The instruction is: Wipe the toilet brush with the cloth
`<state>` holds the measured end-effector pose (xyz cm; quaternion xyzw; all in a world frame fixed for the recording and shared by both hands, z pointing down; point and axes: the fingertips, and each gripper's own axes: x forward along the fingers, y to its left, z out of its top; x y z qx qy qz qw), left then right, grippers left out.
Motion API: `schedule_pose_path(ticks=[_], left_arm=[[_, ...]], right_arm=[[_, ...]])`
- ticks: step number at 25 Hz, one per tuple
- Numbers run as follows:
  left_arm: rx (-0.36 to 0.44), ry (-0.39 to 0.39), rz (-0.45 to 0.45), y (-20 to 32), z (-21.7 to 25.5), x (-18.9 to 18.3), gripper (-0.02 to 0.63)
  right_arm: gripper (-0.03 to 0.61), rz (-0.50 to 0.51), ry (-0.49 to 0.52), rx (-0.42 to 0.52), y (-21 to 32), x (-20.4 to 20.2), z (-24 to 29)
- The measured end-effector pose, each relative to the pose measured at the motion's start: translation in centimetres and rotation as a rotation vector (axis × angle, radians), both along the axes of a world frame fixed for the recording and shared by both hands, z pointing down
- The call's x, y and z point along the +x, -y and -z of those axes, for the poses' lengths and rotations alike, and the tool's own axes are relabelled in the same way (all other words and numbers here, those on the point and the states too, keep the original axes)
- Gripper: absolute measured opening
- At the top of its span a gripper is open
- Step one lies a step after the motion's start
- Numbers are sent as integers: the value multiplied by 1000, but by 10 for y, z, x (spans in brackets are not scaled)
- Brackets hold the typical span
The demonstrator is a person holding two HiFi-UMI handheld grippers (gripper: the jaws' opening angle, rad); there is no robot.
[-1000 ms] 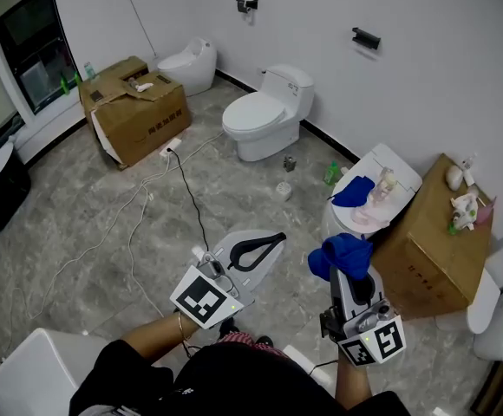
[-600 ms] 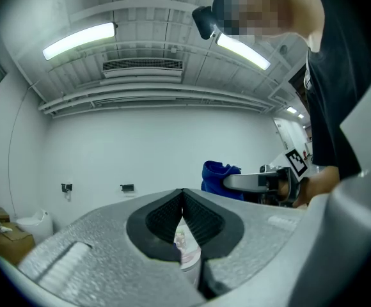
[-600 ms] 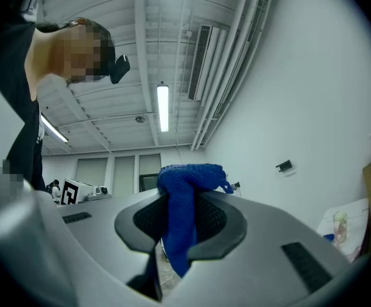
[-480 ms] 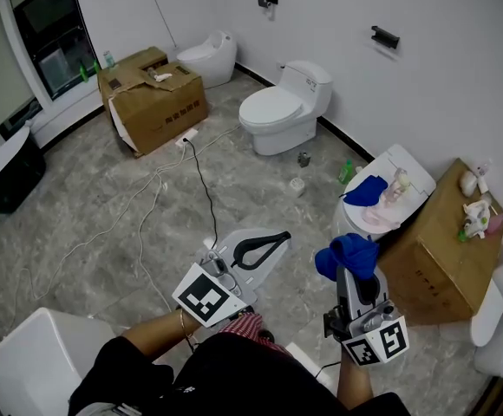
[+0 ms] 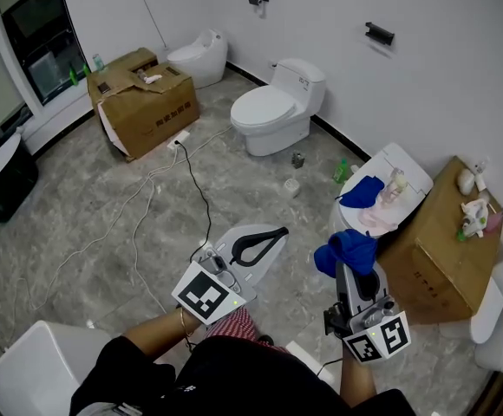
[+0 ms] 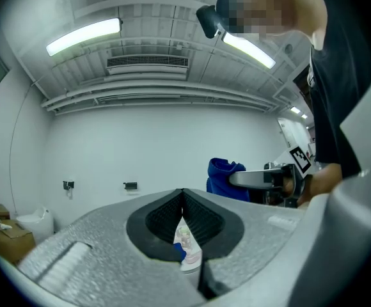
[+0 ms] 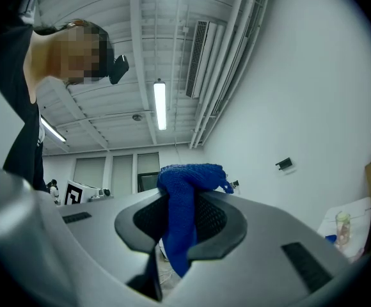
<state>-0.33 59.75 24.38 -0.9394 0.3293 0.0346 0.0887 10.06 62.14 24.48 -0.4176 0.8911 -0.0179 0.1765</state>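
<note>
My right claw (image 7: 180, 226) was clamped on a crumpled blue terry cloth (image 7: 180, 194), which bulged above the jaws and hung down between them. My left claw (image 6: 183, 213) was pressed fully together with nothing in it, held beside the right one above the grey marbled floor (image 5: 104, 224). Beyond the right claw stood a closed white toilet (image 5: 408, 167) carrying a second blue cloth (image 5: 362, 191) and pinkish items too small to name, just beside a brown cardboard box (image 5: 429, 254).
</note>
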Motion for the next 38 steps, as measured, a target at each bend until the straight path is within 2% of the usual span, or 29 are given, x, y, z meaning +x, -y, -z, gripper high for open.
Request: schedule_pose_path(ticks=[16,38], left_arm=[[-6,-24,-90,111,7,-45,5],[-25,-55,-152,187,0,-104,5]], right_arm=[[80,-89,-9,-5,101,-50,8],[80,-151,-35,-19,174,-111,5]])
